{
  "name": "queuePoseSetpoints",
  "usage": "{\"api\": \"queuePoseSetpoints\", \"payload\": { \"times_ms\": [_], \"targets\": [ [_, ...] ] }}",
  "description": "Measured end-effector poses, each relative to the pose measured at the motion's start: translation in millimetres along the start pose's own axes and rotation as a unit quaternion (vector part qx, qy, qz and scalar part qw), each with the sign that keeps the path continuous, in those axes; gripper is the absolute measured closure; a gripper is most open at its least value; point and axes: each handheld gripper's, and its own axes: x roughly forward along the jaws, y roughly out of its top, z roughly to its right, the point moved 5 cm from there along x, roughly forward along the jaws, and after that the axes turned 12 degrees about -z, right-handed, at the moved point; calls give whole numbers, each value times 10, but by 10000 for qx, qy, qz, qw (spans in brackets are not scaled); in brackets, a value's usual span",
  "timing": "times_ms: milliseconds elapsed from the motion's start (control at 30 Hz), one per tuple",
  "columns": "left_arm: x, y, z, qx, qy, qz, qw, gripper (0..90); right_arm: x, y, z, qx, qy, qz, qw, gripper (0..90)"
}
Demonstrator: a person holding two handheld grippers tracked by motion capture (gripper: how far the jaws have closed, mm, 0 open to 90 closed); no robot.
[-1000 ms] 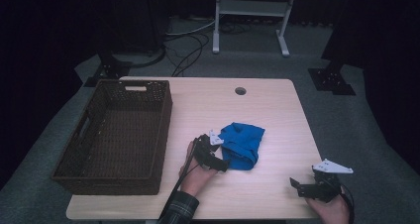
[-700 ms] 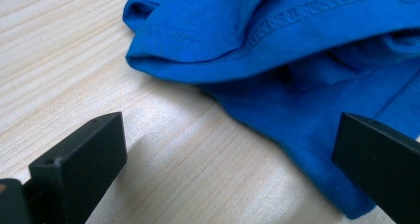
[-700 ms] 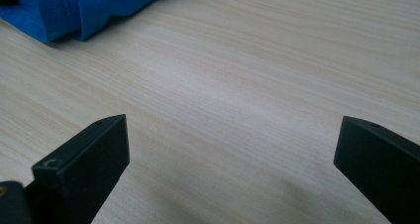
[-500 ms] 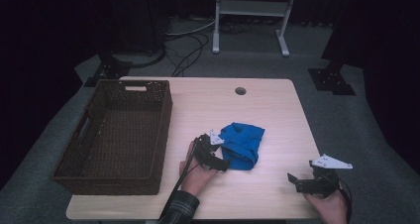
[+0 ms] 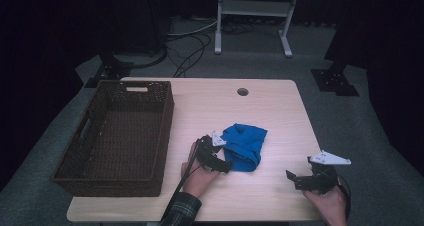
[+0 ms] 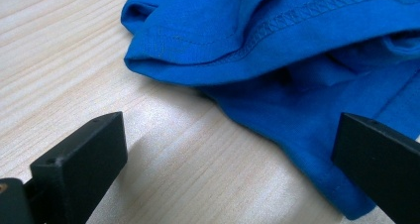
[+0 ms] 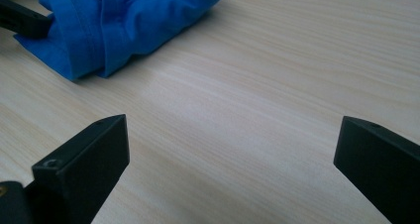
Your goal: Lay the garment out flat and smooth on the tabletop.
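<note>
A crumpled blue cloth [image 5: 245, 145] lies on the light wooden table [image 5: 270, 111], right of centre. My left gripper [image 5: 223, 162] is at the cloth's near left edge, open, its jaws low over the table. In the left gripper view the blue cloth [image 6: 297, 60] lies just ahead, its hem reaching in between the spread jaws. My right gripper [image 5: 292, 178] is open near the table's front right, apart from the cloth. The right gripper view has the blue cloth [image 7: 124, 21] at upper left, with bare wood between the jaws.
A dark wicker basket [image 5: 150, 176] stands on the left half of the table, with nothing seen inside. A round cable hole [image 5: 243, 92] sits near the table's far edge. Beyond the table are cables and a metal stand [image 5: 252, 8] on the grey floor.
My right gripper has shifted slightly left and forward along the front edge. The left gripper and the cloth have hardly moved.
</note>
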Motion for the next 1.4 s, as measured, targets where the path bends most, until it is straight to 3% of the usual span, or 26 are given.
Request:
{"api": "queuePoseSetpoints", "payload": {
  "times_ms": [600, 1400],
  "targets": [
    [-1, 0, -1, -6, 0, 1, 10000, 7, 43, 292, -69, -222, 176, 133, 9995, 0],
    [-1, 0, -2, -18, -1, 10, 10000, 10, 156, 739, -214, -626, 517, 343, 9961, 0]
  ]
}}
